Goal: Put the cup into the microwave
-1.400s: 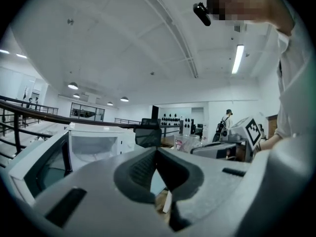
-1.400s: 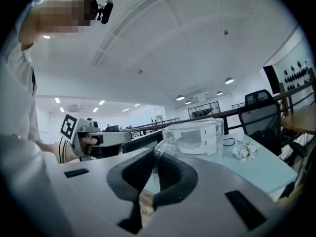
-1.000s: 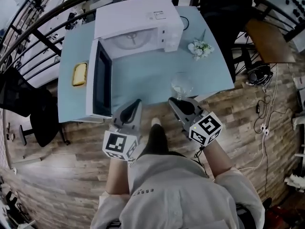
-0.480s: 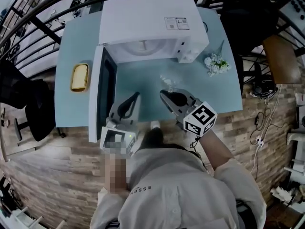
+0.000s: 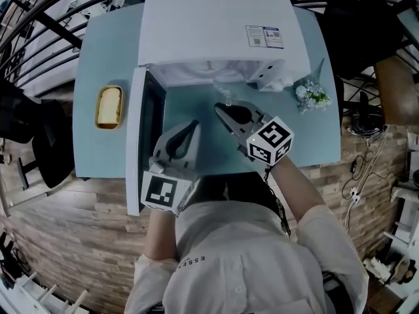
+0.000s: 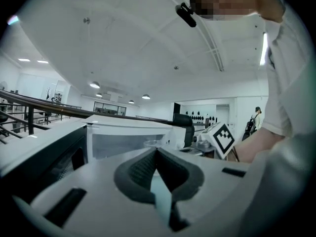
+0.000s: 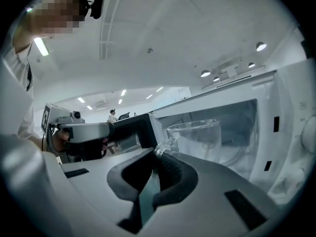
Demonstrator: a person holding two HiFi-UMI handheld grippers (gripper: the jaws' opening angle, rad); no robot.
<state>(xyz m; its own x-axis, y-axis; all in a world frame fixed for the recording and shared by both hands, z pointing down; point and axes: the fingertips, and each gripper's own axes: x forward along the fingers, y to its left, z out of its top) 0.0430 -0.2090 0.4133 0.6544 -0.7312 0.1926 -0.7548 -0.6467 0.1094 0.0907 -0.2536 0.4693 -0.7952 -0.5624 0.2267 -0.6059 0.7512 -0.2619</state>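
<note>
The clear glass cup (image 7: 200,138) hangs by its handle in my right gripper (image 7: 157,155), which is shut on that handle. In the head view the cup (image 5: 223,95) is just in front of the white microwave's (image 5: 216,28) open cavity, a little above the table. The cavity (image 7: 242,127) fills the view behind the cup. The microwave door (image 5: 145,139) stands swung open to the left. My left gripper (image 5: 194,124) is shut and empty, between the door and the right gripper (image 5: 220,108). Its pads (image 6: 148,164) meet, pointing at the cavity.
A yellow bread-like block (image 5: 109,106) lies on the pale blue table (image 5: 308,142) left of the door. A small bunch of white flowers (image 5: 311,95) lies right of the microwave. Black railings and a wooden floor surround the table.
Both grippers have moved forward over the table toward the microwave. The right one has carried the cup from the table's front edge up to the cavity opening.
</note>
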